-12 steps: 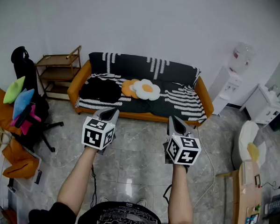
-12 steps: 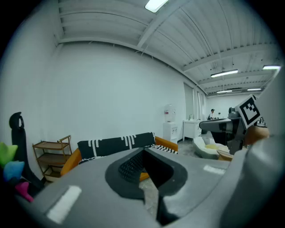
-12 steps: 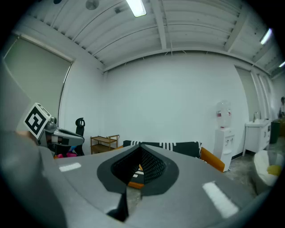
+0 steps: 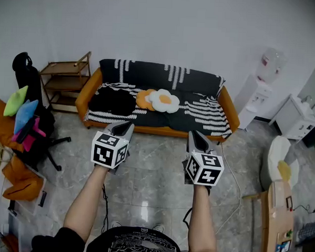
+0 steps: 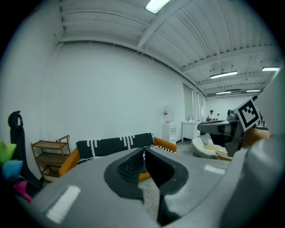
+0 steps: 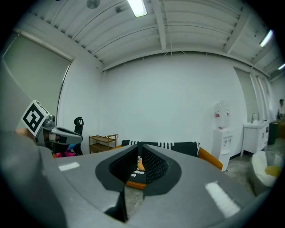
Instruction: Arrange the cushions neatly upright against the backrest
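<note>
An orange-framed sofa point(image 4: 89, 87) with a black-and-white throw stands against the far wall. On its seat lie a black cushion point(image 4: 112, 101), an orange flower cushion point(image 4: 143, 99) and a white egg-like flower cushion point(image 4: 165, 100), all flat. A dark cushion point(image 4: 180, 120) lies by the front edge. My left gripper point(image 4: 125, 127) and right gripper point(image 4: 193, 136) are held over the floor in front of the sofa, well short of it. Both are shut and hold nothing. The left gripper view shows the sofa point(image 5: 111, 144) beyond the closed jaws, as does the right gripper view, where the sofa point(image 6: 180, 146) is partly hidden.
A wooden shelf point(image 4: 65, 78) stands left of the sofa. An office chair point(image 4: 33, 129) piled with coloured cushions is at the far left. A water dispenser point(image 4: 258, 94) and white cabinet point(image 4: 300, 121) are at the right, with a pale chair point(image 4: 278, 155) and wooden table point(image 4: 278, 218).
The right gripper has shifted very slightly to the left. Nothing else has moved.
</note>
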`<state>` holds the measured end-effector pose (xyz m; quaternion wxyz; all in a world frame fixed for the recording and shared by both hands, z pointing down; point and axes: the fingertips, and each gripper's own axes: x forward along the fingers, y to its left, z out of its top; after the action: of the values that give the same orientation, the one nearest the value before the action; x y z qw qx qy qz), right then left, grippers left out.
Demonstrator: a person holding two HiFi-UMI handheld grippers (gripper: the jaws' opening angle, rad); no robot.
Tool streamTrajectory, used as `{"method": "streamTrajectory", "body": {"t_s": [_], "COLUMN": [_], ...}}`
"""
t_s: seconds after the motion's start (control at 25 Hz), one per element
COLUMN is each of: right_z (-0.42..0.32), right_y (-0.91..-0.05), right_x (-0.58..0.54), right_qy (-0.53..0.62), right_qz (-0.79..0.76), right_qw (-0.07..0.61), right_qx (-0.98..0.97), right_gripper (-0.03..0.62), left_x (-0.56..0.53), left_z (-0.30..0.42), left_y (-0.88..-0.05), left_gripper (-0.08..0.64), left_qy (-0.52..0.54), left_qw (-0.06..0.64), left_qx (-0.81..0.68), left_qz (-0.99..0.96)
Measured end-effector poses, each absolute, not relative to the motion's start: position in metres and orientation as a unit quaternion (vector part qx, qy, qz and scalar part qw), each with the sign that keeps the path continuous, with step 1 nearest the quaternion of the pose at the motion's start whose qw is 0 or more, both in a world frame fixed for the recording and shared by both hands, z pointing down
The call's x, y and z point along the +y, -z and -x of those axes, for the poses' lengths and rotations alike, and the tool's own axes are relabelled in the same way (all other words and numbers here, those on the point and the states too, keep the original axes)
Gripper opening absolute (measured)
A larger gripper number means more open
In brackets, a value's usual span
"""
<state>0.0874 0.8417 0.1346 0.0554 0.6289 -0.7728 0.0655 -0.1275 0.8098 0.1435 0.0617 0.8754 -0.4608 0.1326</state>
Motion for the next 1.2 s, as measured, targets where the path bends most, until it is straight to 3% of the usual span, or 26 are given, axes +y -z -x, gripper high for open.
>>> {"method": "streamTrajectory", "body": {"t_s": [0.68,1.2], "right_z": [-0.098,-0.135], "right_y": [-0.145,-0.153], "right_x": [0.851,0.856], "right_qy": [-0.085,-0.11], "right_qz": [-0.603,-0.568], "right_qw": [0.064,0.056], "right_qx": [-0.791,-0.813], "right_gripper": [0.242,0.421], "left_x": [0.817,0.829], "left_z": [0.113,0.052], "left_y": [-0.143,-0.139], "left_gripper": [0.26,0.365], "left_qy": [-0.126,-0.116], "left_qw": [0.065,0.078], "left_qx": [-0.486,-0.455], "left_qz": [-0.862,-0.879]}}
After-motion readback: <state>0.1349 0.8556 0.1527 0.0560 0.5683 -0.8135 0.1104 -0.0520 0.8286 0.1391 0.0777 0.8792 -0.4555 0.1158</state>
